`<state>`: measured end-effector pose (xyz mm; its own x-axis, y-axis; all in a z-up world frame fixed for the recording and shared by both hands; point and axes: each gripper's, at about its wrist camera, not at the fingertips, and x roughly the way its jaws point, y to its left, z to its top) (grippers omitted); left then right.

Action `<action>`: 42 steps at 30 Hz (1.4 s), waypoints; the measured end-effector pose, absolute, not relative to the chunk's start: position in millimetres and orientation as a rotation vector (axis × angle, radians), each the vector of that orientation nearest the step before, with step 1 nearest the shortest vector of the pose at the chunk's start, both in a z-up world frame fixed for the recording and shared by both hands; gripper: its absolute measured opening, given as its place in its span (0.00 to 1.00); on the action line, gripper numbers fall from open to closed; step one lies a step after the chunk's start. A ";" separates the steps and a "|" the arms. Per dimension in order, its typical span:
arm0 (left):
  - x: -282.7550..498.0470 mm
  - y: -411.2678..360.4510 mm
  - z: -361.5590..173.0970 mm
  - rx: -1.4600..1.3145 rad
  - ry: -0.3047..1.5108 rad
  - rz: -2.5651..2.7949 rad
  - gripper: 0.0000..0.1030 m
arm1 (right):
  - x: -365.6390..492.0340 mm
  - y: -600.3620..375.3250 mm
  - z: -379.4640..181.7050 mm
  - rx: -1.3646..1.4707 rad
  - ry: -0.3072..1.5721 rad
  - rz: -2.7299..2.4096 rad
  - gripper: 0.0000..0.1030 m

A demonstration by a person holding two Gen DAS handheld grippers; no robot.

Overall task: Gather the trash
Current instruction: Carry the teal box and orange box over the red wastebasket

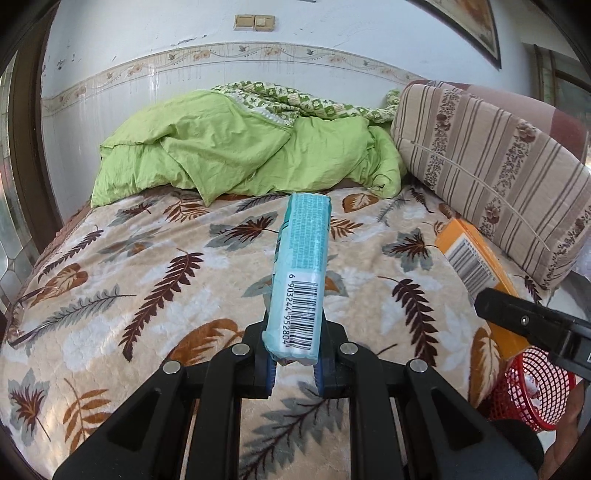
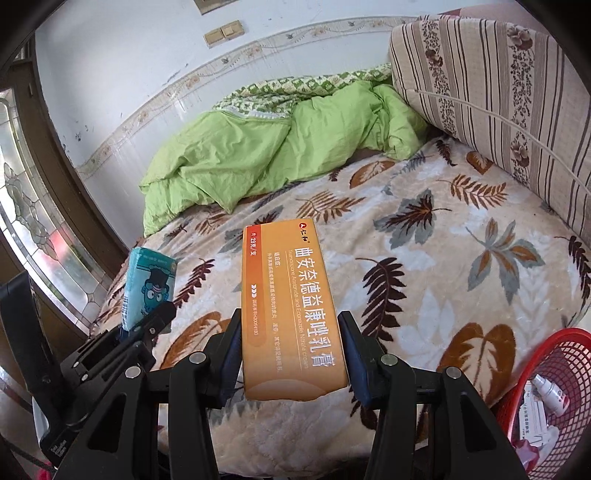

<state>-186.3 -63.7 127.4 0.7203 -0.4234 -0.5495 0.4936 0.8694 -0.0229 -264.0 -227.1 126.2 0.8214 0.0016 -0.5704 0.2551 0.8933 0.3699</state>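
Left gripper sits closest in the left wrist view, blue pads clamped tight on the lower end of a teal tissue pack that sticks up and away over the bed; barcode reads 6 903244 952804, small print above it too fine to read. Below it, leaf-print blanket covers the bed, crumpled green quilt at the far end, striped floral cushion leaning on the right. Right gripper's black finger pokes in from the right edge, with the orange box showing a barcode beyond it. Red mesh basket at lower right beside the bed edge. Wall switches up top, picture frame corner upper right. Right wrist view: right gripper closed on the orange box, pads on both long sides, box held above the blanket. Box text: 仁和, 曲安奈德益康唑乳膏, "Triamcinolone Acetonide and Econazole Nitrate Cream" roughly, small print partly unreadable. Left gripper at left edge holding the tissue pack, cartoon face in a top hat on it. Red basket lower right, holding a small white bottle and paper packaging. Green quilt and cushion behind; patterned glass door on the left.
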 end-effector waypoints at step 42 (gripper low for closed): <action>-208.7 -75.6 136.9 0.186 0.565 -0.533 0.14 | -322.5 -223.0 157.6 0.477 0.528 -0.131 0.51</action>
